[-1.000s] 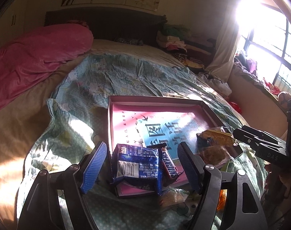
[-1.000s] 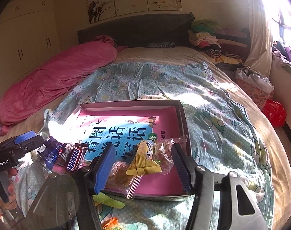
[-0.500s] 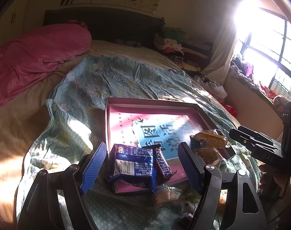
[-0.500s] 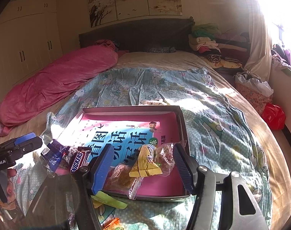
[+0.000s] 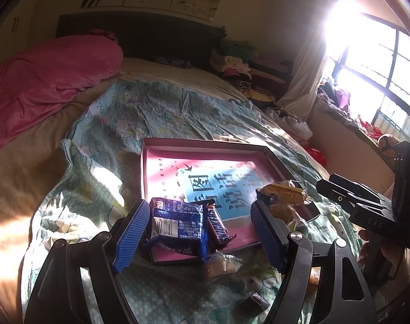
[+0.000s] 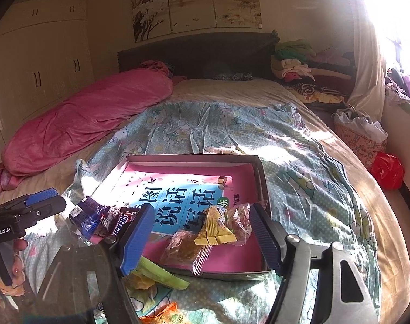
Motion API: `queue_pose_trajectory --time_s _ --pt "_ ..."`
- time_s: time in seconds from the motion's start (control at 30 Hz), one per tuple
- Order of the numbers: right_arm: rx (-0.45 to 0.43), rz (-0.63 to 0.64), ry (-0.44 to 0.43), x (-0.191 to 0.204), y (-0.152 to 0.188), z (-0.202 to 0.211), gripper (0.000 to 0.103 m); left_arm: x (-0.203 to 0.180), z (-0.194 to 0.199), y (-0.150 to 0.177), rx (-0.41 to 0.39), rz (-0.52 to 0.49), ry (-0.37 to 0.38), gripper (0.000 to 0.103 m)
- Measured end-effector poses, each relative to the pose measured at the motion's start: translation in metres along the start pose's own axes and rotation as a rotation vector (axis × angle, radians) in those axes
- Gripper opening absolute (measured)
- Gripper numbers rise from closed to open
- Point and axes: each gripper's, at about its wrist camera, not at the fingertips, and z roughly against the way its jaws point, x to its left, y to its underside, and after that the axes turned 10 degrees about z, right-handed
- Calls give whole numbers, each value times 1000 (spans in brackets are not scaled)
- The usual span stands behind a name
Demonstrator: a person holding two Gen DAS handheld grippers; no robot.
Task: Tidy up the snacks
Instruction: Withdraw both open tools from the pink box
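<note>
A shallow pink box [image 5: 161,172] [image 6: 242,166] lies on the bed. In the left wrist view a blue snack pack [image 5: 176,222] and a Snickers bar [image 5: 218,226] rest on its near corner, between the wide-open fingers of my left gripper [image 5: 197,232], which holds nothing. In the right wrist view two clear-wrapped pastries and a yellow pack [image 6: 214,233] lie in the box's near right corner, between the open fingers of my right gripper [image 6: 201,236], also empty. Loose snacks lie on the quilt: a clear-wrapped cake [image 5: 218,266], a small dark candy [image 5: 255,303], a green pack [image 6: 161,272], an orange pack [image 6: 164,316].
The box sits on a crumpled cartoon-print quilt [image 6: 299,178]. A pink blanket roll [image 6: 83,124] lies at the left. Folded clothes [image 6: 294,67] are stacked by the headboard. A red bag [image 6: 387,170] and a basket stand beside the bed at right.
Both grippers have drawn back and risen slightly from the box, staying open. The snacks in the box have not moved.
</note>
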Motion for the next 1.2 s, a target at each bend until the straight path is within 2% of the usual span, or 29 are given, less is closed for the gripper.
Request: queue_pose_trajectory --time_s 0.6,1.2 --pt "-7 -2 -10 2 7 20 76 -11 5 13 35 -8 30 80" --pt "8 0 -3 -7 22 34 80 -4 16 14 26 10 -12 80"
